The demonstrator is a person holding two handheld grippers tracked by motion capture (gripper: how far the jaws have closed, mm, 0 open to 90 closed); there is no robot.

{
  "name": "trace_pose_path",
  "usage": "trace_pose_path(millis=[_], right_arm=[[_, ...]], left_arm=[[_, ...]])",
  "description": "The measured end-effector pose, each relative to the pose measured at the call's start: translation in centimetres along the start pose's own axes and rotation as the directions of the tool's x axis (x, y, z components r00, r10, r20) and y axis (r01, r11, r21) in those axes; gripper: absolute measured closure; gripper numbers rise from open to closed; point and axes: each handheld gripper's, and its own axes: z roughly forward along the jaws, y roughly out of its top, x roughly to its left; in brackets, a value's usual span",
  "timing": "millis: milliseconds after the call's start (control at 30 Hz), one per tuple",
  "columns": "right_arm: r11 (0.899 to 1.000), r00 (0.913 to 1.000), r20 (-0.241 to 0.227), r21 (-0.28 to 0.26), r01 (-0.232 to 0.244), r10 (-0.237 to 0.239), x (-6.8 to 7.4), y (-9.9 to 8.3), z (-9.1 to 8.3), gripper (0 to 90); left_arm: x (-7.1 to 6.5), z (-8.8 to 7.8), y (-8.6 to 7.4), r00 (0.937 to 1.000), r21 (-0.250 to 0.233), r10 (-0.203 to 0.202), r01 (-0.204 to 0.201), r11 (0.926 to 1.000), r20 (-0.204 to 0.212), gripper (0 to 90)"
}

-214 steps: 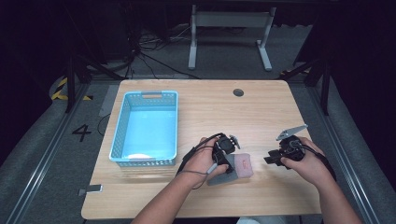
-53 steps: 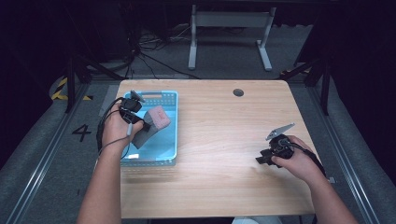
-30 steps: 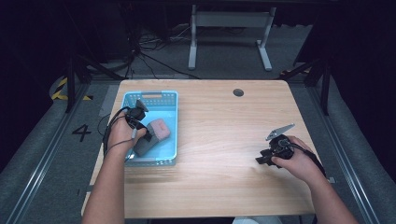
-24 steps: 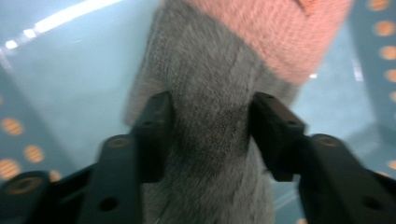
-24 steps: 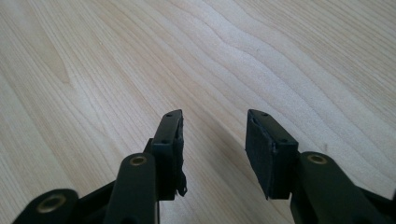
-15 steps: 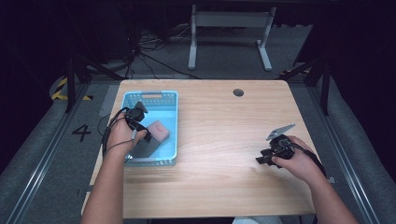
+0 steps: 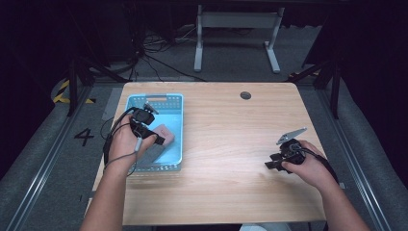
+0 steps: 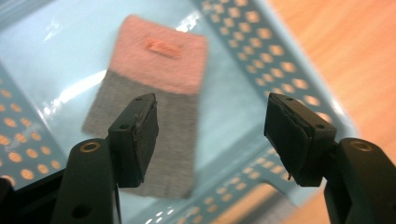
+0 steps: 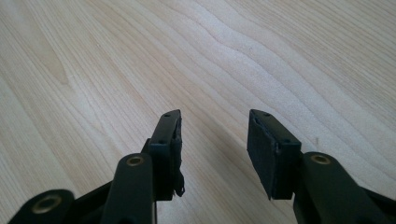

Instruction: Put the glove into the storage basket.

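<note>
A small sock, pink at the cuff and grey below (image 7: 162, 136) (image 8: 154, 84), lies flat on the floor of the light blue perforated basket (image 7: 155, 97) (image 8: 261, 42) at the table's left. My left gripper (image 7: 155, 138) (image 8: 212, 105) hangs over the basket above the sock's grey end. Its jaws have just been opening and stand wide apart with nothing between them. My right gripper (image 7: 271, 165) (image 9: 212, 116) rests low over bare wood near the table's right front, jaws apart and empty.
The wooden table (image 7: 226, 125) has a round cable hole (image 7: 245, 95) near its far edge. A grey three-cornered plate (image 7: 291, 135) sticks up from the right gripper. Dark floor with cables and a desk frame lies beyond the table.
The left gripper's jaws opened and let go of the sock, then lifted and drew back toward the person. The sock stays in the basket. The right hand has not moved.
</note>
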Motion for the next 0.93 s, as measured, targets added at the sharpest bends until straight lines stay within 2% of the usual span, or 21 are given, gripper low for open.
trace_pose_path(millis=[133,300,367,467,533,600,767,833,933], right_arm=[[1.0,1.0,0.001,0.001,0.002,-0.002,0.0,-0.1,-0.1,55.9],[1.0,1.0,0.002,-0.001,-0.001,0.001,0.0,-0.2,-0.2,55.9],[1.0,1.0,0.004,-0.002,-0.003,0.003,0.0,-0.2,-0.2,55.8],[1.0,1.0,0.001,-0.004,0.0,0.0,0.0,-0.2,-0.3,55.7],[1.0,1.0,0.004,-0.006,0.0,0.0,0.0,-0.2,-0.3,55.7],[1.0,1.0,0.003,-0.005,0.0,0.0,0.0,-0.2,-0.3,55.6],[1.0,1.0,0.002,-0.01,0.005,-0.005,0.1,-0.2,-0.3,55.4],[1.0,1.0,0.002,-0.012,0.003,-0.003,0.1,-0.2,-0.4,55.3],[1.0,1.0,0.003,-0.017,0.003,-0.003,0.0,-0.4,-0.5,55.3]], left_arm=[[-1.7,-1.5,-0.8,0.9987,-0.04,0.046,-0.045,0.9982,0.021,35.9],[-3.5,-2.6,-2.0,0.9936,-0.096,0.098,-0.092,0.991,0.056,36.2],[-4.2,-2.8,-2.6,0.9903,-0.13,0.125,-0.116,0.9846,0.06,37.7],[-5.0,-3.1,-3.4,0.9822,-0.171,0.159,-0.141,0.9751,0.099,39.2],[-5.5,-3.1,-4.2,0.9805,-0.189,0.174,-0.154,0.9697,0.091,39.1],[-5.5,-3.0,-4.4,0.9818,-0.195,0.164,-0.143,0.9704,0.096,39.7],[-5.2,-2.4,-5.1,0.9871,-0.163,0.132,-0.116,0.9798,0.091,39.3],[-5.1,-2.2,-5.6,0.9889,-0.17,0.122,-0.107,0.9797,0.084,41.9],[-5.3,-1.7,-6.4,0.9887,-0.154,0.133,-0.122,0.9805,0.068,44.0]])
